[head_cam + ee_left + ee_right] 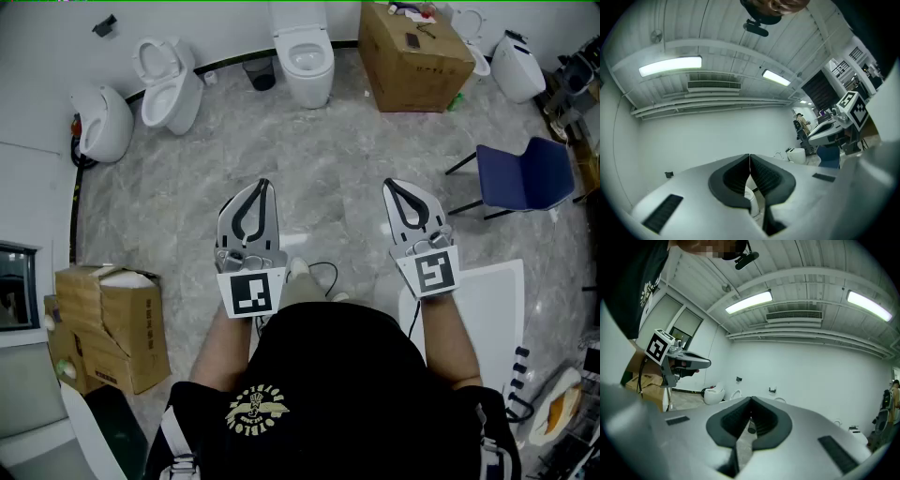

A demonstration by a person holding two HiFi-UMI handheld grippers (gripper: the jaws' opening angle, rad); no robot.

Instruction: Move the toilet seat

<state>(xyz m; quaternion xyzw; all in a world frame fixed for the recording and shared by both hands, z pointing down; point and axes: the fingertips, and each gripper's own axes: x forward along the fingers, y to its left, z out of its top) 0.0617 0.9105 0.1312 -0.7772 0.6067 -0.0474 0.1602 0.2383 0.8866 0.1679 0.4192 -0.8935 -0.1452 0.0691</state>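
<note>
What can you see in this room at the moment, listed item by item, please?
toilets: at least four, white, along the far wall
cardboard boxes: two, brown, one by the far wall, one at lower left
chair: one, blue, right side
small bin: one, dark, left of the centre toilet
floor: grey marble pattern, throughout
left gripper: one, grey, jaws shut, empty
right gripper: one, grey, jaws shut, empty
</note>
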